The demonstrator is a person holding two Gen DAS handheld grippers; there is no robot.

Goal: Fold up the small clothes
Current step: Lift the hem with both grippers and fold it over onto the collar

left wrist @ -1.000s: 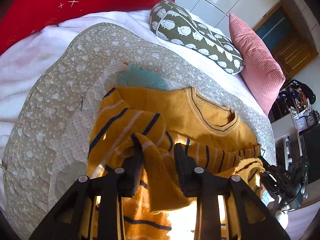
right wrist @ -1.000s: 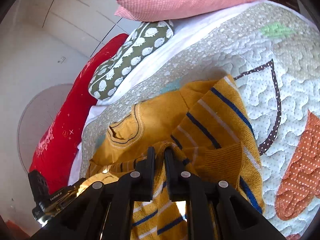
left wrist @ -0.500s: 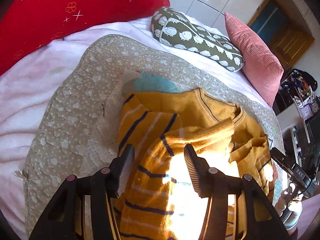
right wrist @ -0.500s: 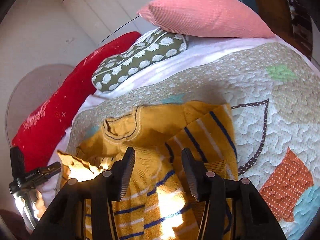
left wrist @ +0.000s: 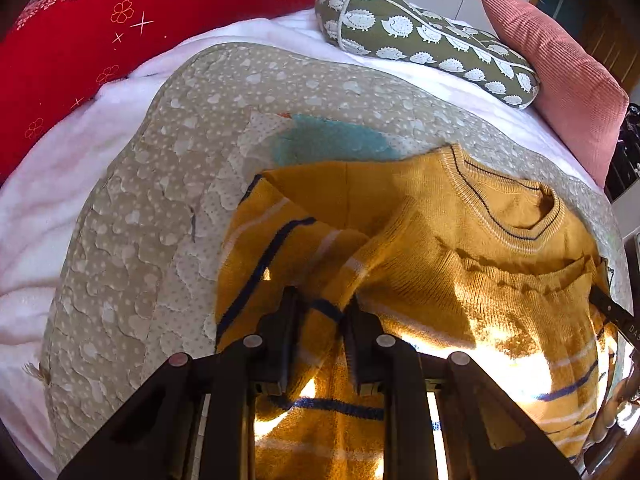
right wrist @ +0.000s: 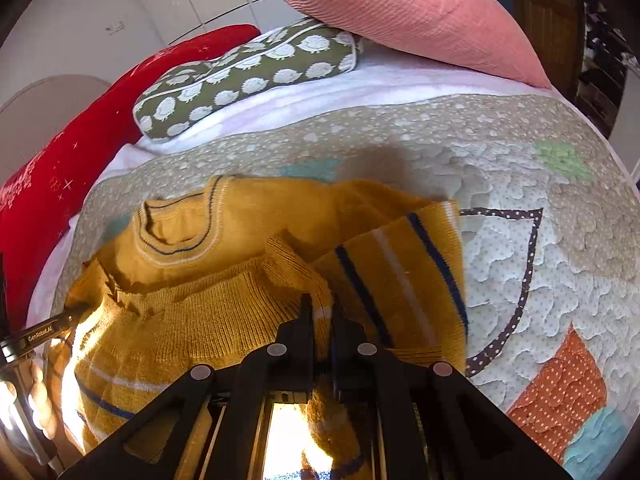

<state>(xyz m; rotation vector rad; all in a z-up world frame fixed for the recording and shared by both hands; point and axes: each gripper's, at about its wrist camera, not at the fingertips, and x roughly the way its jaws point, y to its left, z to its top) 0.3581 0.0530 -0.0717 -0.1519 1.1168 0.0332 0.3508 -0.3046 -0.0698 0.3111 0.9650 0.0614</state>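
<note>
Hem now folded up, knit sweater [left wrist: 460, 280] ribbed, striped

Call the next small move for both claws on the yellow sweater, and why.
Probably lift both claws together and carry the pinched knit toward the collar. The left claw and right claw have just closed, each pinching a fold of the yellow striped sweater. The lower half lies bunched over the body on the quilt, with a sleeve already folded in, so a flat fold is not yet laid.
</note>
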